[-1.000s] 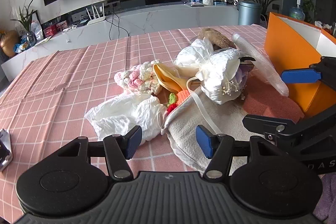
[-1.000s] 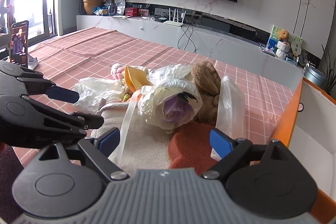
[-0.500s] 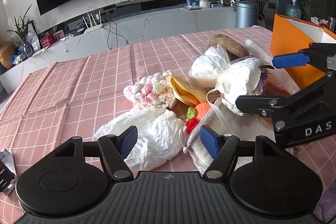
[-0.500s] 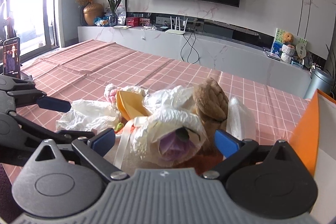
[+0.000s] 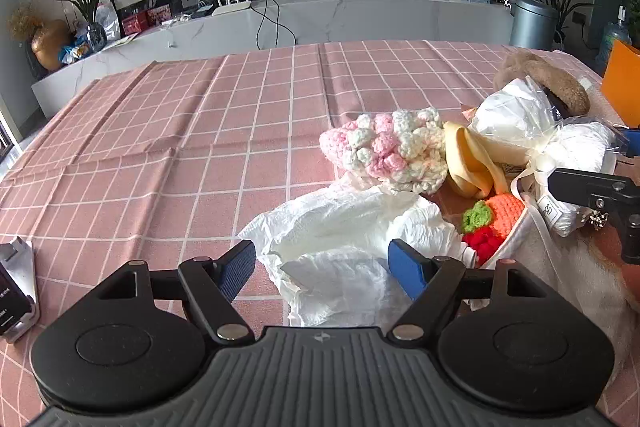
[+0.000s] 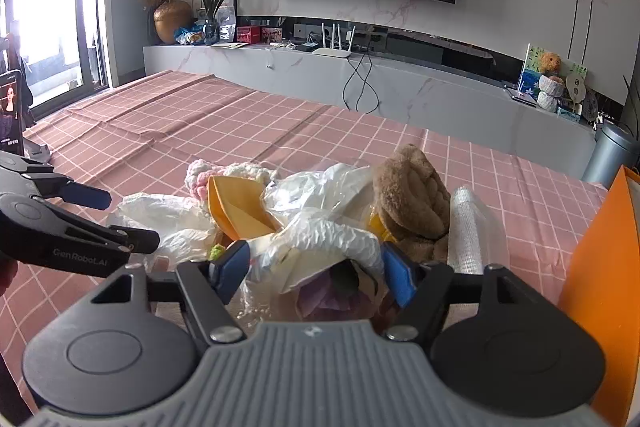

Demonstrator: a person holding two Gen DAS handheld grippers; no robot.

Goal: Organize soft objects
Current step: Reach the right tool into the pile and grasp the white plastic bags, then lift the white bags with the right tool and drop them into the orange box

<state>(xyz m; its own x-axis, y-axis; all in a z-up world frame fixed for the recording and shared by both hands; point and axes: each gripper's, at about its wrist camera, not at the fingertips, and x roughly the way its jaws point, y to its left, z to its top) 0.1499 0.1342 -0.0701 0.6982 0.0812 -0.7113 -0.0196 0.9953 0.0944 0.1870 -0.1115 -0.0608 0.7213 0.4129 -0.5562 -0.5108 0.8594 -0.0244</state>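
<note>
Where "GenRobot.AI" marks the wide left hand-held gripper (image 6: 120,219), the right hand-held gripper (image 6: 314,273) straddles a wrapped bouquet (image 6: 320,267).

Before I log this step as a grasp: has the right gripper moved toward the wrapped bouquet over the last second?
Yes. The right gripper has closed in on the wrapped bouquet: its fingers now flank the wrap, while the brown plush sits behind.

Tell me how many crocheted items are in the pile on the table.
2 visible: a pink-and-white crochet piece at the pile's far left, and a small orange, green and red crochet piece nearer, beside the white plastic bag. More may be buried.
</note>
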